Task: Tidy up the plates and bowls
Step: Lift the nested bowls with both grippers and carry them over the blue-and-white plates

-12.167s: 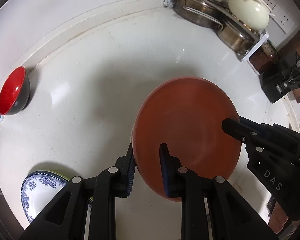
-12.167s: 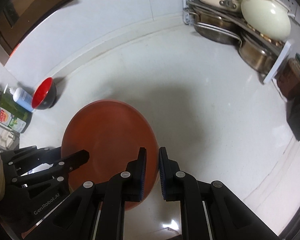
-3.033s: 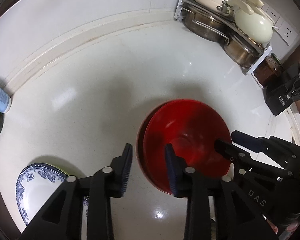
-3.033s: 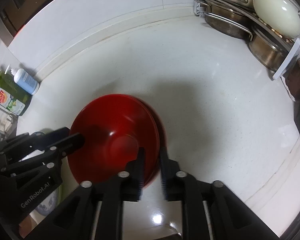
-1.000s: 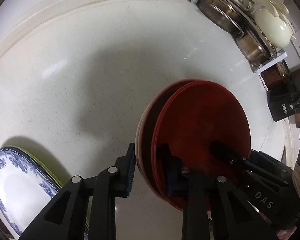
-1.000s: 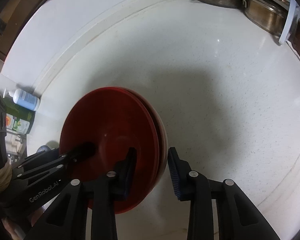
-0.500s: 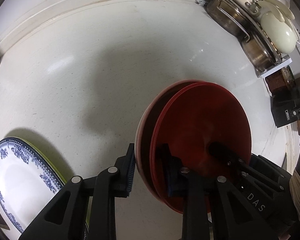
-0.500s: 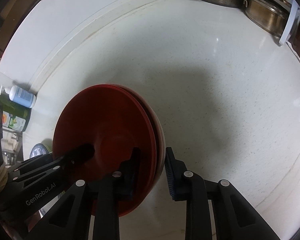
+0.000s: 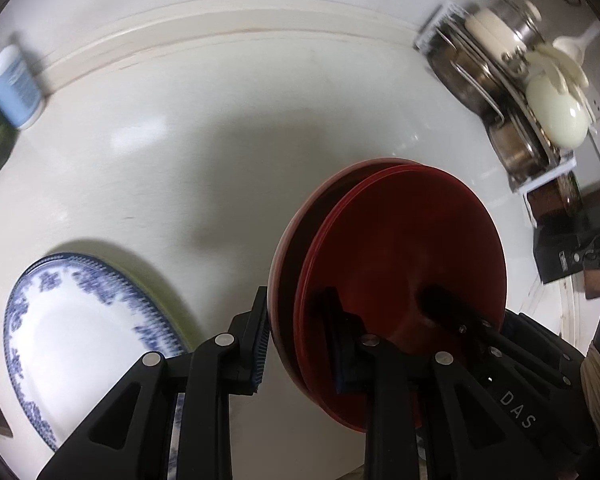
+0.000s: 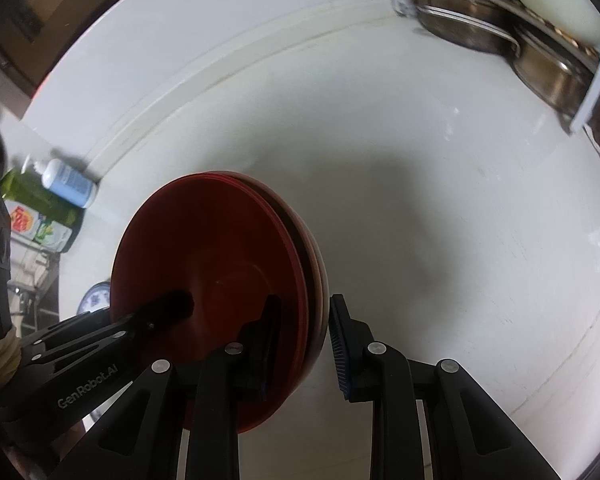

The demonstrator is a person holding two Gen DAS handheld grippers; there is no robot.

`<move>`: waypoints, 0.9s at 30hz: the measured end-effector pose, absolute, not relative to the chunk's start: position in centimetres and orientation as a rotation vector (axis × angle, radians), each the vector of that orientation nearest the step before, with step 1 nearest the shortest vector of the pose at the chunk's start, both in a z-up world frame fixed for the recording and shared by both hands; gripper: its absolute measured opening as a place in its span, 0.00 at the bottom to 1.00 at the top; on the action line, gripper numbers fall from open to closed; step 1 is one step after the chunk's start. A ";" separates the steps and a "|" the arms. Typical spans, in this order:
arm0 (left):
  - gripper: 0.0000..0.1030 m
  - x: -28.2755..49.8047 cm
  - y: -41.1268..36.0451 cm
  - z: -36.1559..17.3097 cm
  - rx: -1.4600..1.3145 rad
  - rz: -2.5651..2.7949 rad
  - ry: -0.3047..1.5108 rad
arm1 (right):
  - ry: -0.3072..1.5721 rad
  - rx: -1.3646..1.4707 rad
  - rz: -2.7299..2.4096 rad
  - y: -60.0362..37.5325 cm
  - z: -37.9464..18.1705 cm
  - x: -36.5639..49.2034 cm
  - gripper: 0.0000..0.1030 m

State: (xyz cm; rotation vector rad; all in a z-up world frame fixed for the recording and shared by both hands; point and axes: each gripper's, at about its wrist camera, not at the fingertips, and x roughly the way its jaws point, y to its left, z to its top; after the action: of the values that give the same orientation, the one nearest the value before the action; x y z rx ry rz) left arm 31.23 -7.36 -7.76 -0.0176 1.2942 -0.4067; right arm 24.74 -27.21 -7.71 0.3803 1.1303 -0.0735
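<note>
A red bowl [image 9: 412,248] sits inside a terracotta plate [image 9: 286,240], and both are held up off the white counter. My left gripper [image 9: 300,340] is shut on the near rim of the stack, one finger outside the plate, one inside the bowl. My right gripper [image 10: 304,344] straddles the opposite rim of the bowl [image 10: 204,264] and plate [image 10: 320,280]; its right pad stands a little off the plate, so its grip is unclear. A blue-and-white plate [image 9: 84,332] on a green one lies at lower left.
A rack of steel pots with a cream lidded pot [image 9: 556,116] stands at the back right. A blue-labelled bottle [image 9: 14,80] and green detergent bottles [image 10: 36,208] stand at the left by the wall. A black knife block [image 9: 572,248] is at the right edge.
Both grippers have lifted and swung the bowl-and-plate stack toward the blue-and-white plate, which now looms larger at lower left. The view has tilted and the bottles have come into sight.
</note>
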 end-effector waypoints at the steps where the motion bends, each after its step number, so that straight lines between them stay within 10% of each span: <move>1: 0.25 31.0 -6.9 -7.5 -0.025 -0.396 1.288 | 1.127 0.375 -0.064 -26.8 -7.4 24.9 0.25; 27: 0.25 25.8 9.8 -4.8 -0.207 -0.113 1.193 | 1.131 0.194 0.247 -10.9 -4.7 26.0 0.25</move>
State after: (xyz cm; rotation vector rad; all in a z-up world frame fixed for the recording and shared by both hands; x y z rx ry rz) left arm 25.79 9.83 -4.80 -0.2070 1.1928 -0.1125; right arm 26.02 -10.91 -4.75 0.1942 1.1306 0.2470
